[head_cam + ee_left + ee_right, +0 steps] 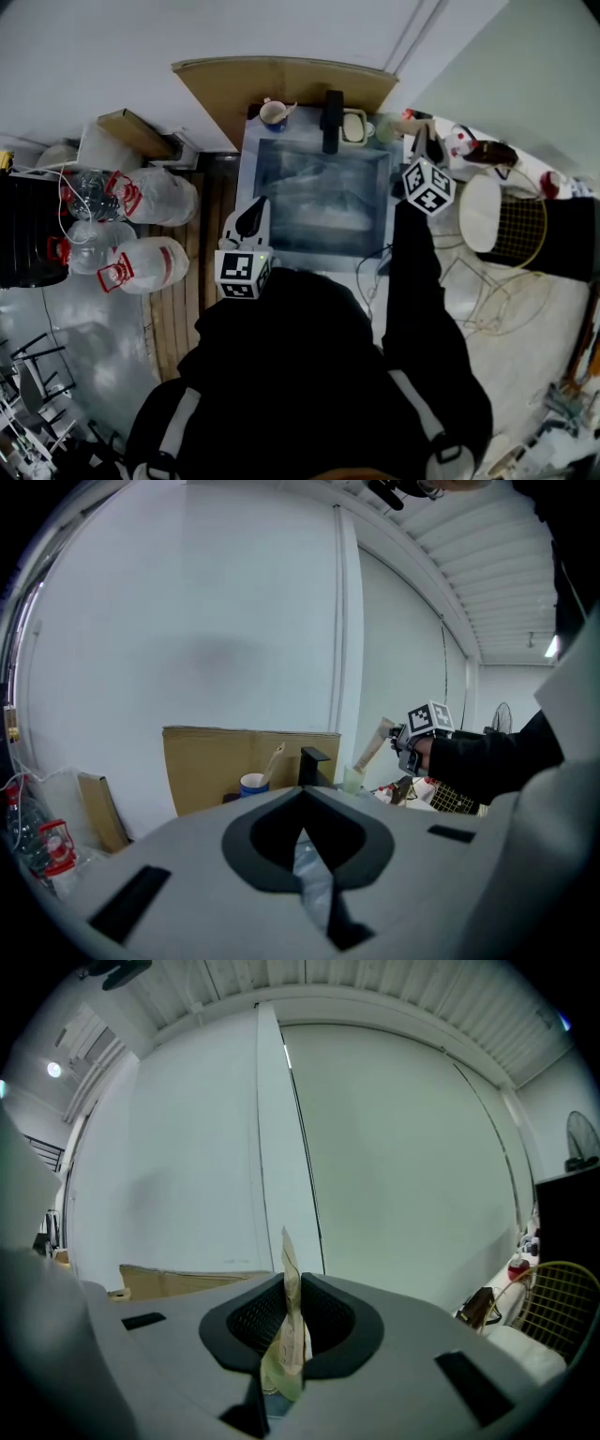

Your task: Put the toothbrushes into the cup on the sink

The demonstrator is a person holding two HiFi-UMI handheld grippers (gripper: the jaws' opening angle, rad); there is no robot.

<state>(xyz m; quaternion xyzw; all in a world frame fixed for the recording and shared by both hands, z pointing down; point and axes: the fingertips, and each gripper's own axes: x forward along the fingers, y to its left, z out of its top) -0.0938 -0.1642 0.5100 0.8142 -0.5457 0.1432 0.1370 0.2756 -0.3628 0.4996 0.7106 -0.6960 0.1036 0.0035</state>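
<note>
Jaws of the right gripper (285,1288) pinch a wrapped toothbrush (284,1354), upright, above the sink's (247,178) back right corner. The left gripper (302,834) hangs closed and empty at the near left rim. Carrying looks like the step in hand. The blue cup (274,115), with what seems a brush in it, stands back left, past the tap (332,120). Next, the right gripper should cross over and lower the toothbrush in end-first.

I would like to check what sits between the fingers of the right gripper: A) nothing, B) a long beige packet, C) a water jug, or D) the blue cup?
B: in the right gripper view, the right gripper has its fingers pressed on the long beige packet, which sticks up between them.
</note>
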